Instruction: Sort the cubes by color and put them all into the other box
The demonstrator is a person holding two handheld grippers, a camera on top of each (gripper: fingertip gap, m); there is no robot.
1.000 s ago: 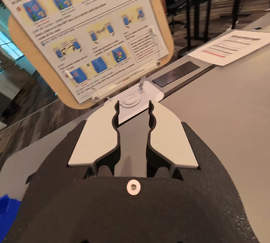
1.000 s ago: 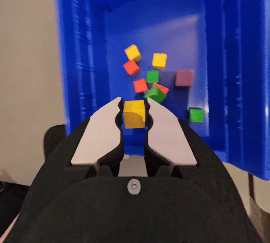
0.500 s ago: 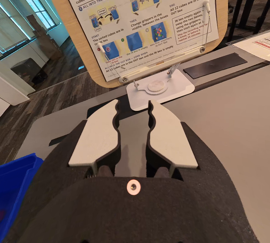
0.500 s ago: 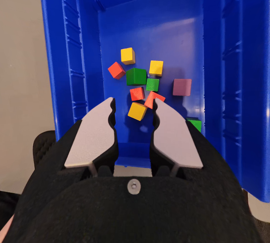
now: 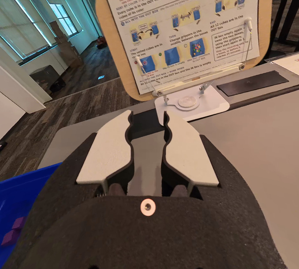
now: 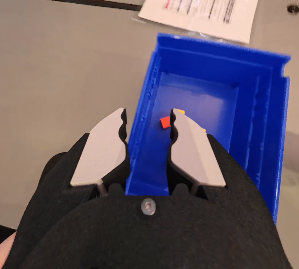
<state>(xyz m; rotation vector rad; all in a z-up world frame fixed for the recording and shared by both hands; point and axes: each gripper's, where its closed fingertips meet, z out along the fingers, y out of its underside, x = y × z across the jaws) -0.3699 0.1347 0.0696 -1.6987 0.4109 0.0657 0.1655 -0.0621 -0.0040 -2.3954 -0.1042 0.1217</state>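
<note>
I hold two tongs, and each wrist view shows one blue bin. My right tongs (image 6: pixel 148 112) stand with their jaws spread wide and nothing between them, poised above the near left wall of the blue bin (image 6: pixel 267 115) on the grey table (image 6: pixel 64 66). In that bin I can count one red cube (image 6: pixel 165 122) on the floor and parts of two yellow cubes: one yellow corner (image 6: pixel 181 111) at the tip of my right-hand finger and a second yellow sliver (image 6: pixel 203 130) at that finger's outer edge. My tongs hide the rest of the bin floor, so any further cubes cannot be counted. A printed sheet in a clear sleeve (image 6: pixel 202 2) lies beyond the bin. My left tongs (image 5: pixel 148 113) are also parted and grip nothing; they hang over bare table, facing one instruction board on a white stand (image 5: pixel 192 105). A second blue bin (image 5: pixel 24 196) is cut off at the lower left of the left wrist view; two purple cubes (image 5: pixel 18 224) (image 5: pixel 9 238) lie in it, blurred and partly covered by the tong body.
</note>
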